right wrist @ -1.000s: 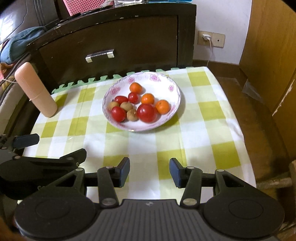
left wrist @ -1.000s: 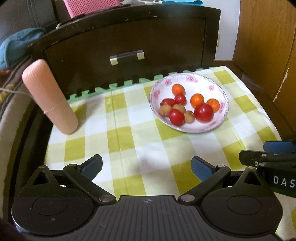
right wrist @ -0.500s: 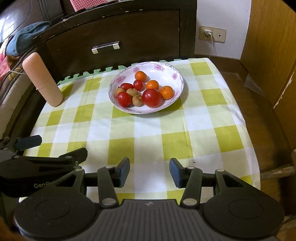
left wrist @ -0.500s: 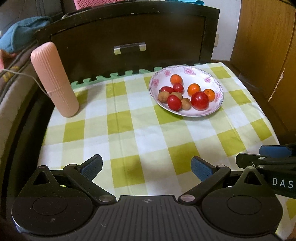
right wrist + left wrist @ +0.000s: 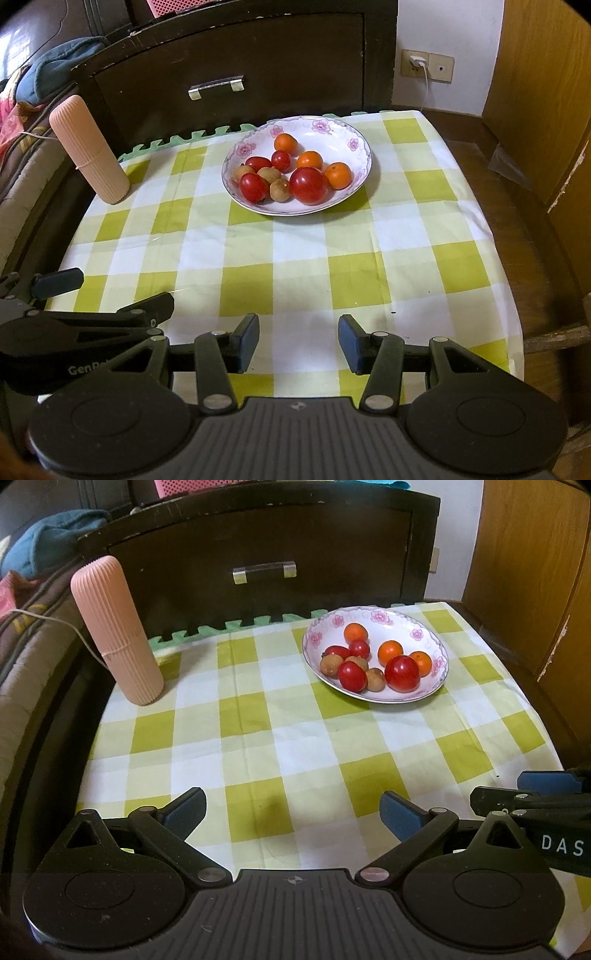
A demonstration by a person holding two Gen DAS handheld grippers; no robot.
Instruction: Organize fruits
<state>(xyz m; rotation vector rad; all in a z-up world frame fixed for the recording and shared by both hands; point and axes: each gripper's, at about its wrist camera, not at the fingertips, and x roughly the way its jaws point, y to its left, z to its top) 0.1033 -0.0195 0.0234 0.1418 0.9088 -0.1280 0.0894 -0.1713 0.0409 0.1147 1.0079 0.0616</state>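
On the green-checked table, your left tongs and right tongs gape empty; squeeze hard and the round red tomatoes in the shallow flowered white bowl could burst.

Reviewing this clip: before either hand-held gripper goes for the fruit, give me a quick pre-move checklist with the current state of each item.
1. Left hand-held gripper open and empty: ok.
2. Right hand-held gripper open and empty: ok.
3. All fruit inside the floral bowl, none loose on the checked tablecloth: ok.
4. Large red tomato in plain sight at the bowl's near side, nothing over it: ok.
5. Cloth between both grippers and the bowl free of obstacles; the pink ribbed cylinder stands off to the left: ok.
6. A separate container to sort fruit into: cannot tell, none is in view.
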